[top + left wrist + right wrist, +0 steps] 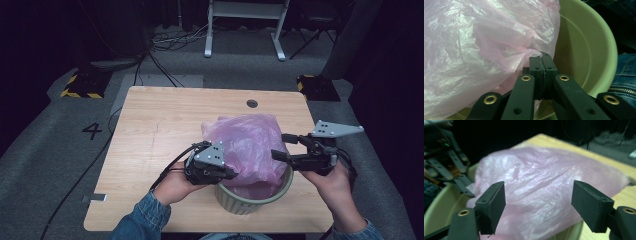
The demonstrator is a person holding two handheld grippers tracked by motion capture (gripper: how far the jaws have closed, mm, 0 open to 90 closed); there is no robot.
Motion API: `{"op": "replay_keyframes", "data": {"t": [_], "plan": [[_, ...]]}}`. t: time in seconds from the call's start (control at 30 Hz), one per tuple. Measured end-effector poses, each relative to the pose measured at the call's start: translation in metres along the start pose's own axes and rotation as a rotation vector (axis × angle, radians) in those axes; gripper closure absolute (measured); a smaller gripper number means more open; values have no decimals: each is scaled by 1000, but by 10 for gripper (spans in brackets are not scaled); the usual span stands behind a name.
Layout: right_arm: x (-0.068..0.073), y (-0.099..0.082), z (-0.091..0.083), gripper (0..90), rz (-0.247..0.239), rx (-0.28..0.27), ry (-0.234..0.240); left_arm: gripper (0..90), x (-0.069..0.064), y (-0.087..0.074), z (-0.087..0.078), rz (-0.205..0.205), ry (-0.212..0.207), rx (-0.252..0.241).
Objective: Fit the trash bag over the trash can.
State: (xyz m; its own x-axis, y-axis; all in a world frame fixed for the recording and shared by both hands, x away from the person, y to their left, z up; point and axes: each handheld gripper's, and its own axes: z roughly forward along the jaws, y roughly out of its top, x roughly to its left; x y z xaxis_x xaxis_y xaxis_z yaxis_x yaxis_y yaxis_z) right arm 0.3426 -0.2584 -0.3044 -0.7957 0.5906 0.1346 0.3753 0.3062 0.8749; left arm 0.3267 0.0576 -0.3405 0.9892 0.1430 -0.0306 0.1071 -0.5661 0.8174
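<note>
A crumpled pink plastic bag [247, 145] sits in a pale green ribbed bin [250, 200] at the table's near edge and billows above its rim. My left gripper [231, 175] is at the bag's left side, shut on a fold of the film. In the left gripper view its jaws [542, 62] are pressed together on the pink bag [474, 50] just above the bin's inner wall [586, 50]. My right gripper [283, 146] is at the bag's right side, open. In the right gripper view its pads [491, 205] stand wide apart with the bag [541, 185] ahead of them.
The wooden table [165, 125] has a round cable hole [252, 103] at the back. A black cable [75, 185] trails off its left side. On the floor are a "4" mark [92, 131], yellow-black blocks [80, 86] and a white desk frame [245, 25].
</note>
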Motion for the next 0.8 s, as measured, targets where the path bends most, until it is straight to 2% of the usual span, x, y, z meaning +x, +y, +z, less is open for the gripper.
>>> {"op": "replay_keyframes", "data": {"t": [0.07,0.1,0.13,0.2,0.27,0.33,0.43,0.5,0.63,0.8], "plan": [[-1,1,10,336,-1,45,3,889,-1,0,-1,0,-5,-6],[0,1,14,449,-10,74,7,884,-1,-1,-2,3,-9,-15],[1,1,17,581,-28,110,31,863,-1,-1,-3,7,-12,-23],[3,1,20,734,-37,138,43,780,-2,-1,-5,11,1,-40],[5,0,20,814,-54,157,66,631,-1,-1,-9,11,31,-64],[7,-1,20,851,-70,174,82,553,0,-2,-16,1,70,-109],[14,-2,20,858,-99,196,118,522,1,1,-24,-7,93,-158],[21,-4,21,858,-118,213,138,502,1,6,-28,4,107,-181],[36,-5,25,857,-162,247,174,458,0,16,-25,12,112,-177],[51,-5,29,850,-197,275,200,456,1,21,-11,4,69,-122]]}}
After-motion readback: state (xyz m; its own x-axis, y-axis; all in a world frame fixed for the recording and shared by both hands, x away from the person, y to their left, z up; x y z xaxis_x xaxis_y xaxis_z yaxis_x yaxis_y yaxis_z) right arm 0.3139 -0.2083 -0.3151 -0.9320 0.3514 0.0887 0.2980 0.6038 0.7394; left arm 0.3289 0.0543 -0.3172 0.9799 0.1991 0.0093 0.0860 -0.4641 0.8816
